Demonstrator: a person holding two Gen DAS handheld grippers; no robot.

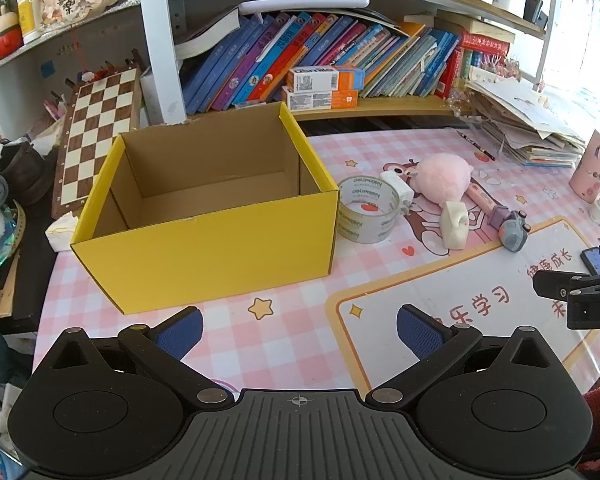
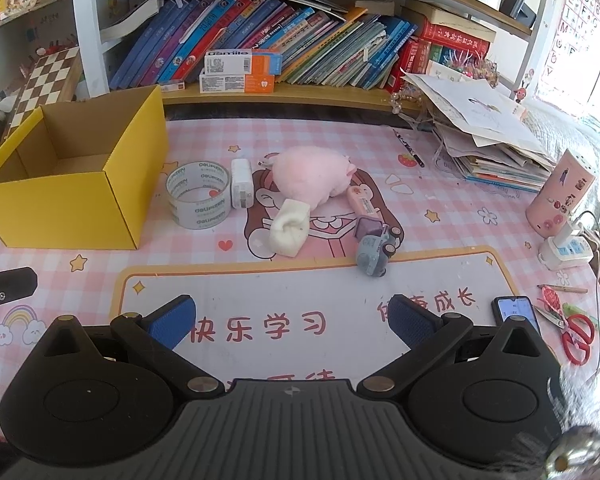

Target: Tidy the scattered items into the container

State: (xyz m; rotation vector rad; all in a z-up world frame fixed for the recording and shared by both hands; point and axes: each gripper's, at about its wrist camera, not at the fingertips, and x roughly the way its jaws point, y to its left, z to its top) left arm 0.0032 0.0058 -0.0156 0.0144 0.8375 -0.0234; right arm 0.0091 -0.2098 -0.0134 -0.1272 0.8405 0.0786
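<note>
An open, empty yellow cardboard box [image 1: 204, 248] [image 2: 76, 208] stands on the pink desk mat. Right of it lie a clear tape roll [image 1: 366, 210] [image 2: 198, 196], a white charger [image 1: 398, 188] [image 2: 241, 184], a pink plush toy [image 1: 444, 178] [image 2: 312, 176], a white ear-shaped model [image 1: 454, 224] [image 2: 290, 228], a pink correction tape [image 2: 364, 200] and a grey toy car [image 1: 514, 232] [image 2: 374, 254]. My left gripper [image 1: 300, 328] is open and empty in front of the box. My right gripper [image 2: 292, 320] is open and empty in front of the items.
A bookshelf with leaning books [image 2: 260, 40] runs along the back. A paper stack [image 2: 488, 136] and a pink cylinder [image 2: 560, 196] stand at right. A phone [image 2: 516, 314], red scissors [image 2: 576, 336] and a power strip [image 2: 568, 248] lie front right. A chessboard [image 1: 100, 132] leans at left.
</note>
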